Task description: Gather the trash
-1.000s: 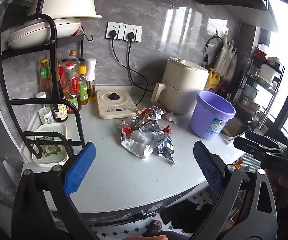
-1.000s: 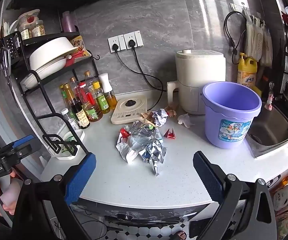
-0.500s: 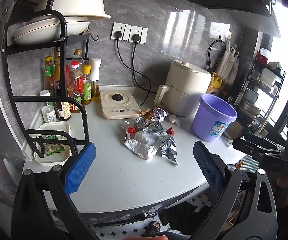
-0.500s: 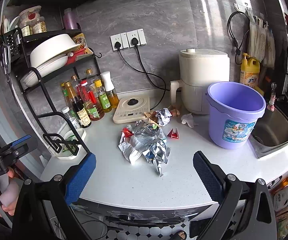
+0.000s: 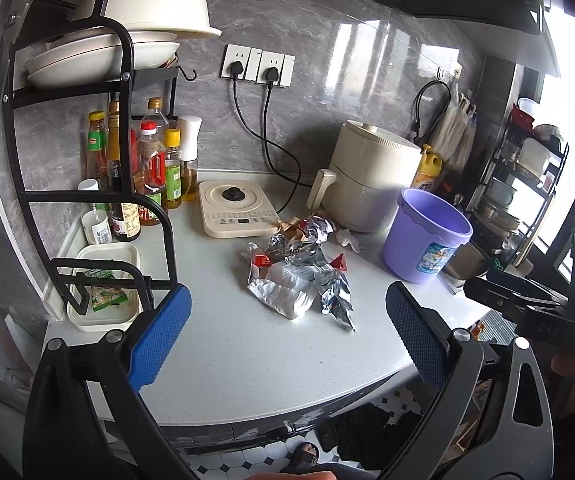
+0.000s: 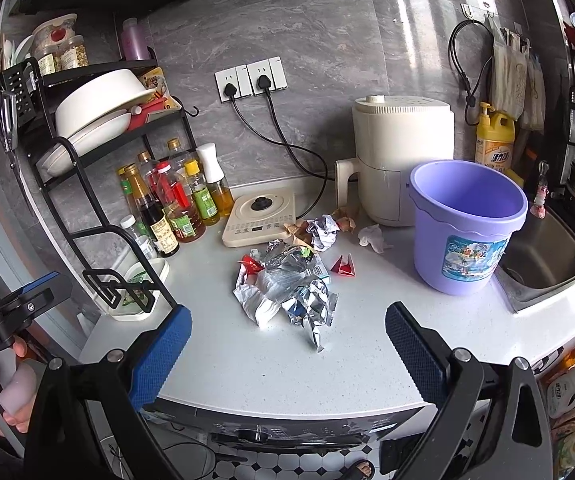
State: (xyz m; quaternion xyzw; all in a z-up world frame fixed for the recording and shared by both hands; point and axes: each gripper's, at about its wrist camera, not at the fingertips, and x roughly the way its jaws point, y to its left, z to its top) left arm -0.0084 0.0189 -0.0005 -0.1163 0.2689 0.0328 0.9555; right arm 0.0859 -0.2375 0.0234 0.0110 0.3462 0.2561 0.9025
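Right wrist view shows the right gripper (image 6: 285, 346) wide open and empty (the left gripper (image 5: 287, 330) too), then the trash (image 6: 287, 286) all lying on the counter (image 6: 367, 344), and the purple bucket (image 6: 467, 228) looks empty.

My left tongs (image 5: 287, 334), black frames, blue cross-hatched pads (image 5: 158, 338), silver screws, my right tongs (image 6: 287, 336) alike, white lettering on the black handle, my sandal (image 6: 361, 471) below

Both wrist views face the countertop (image 5: 247, 352) from nearby.
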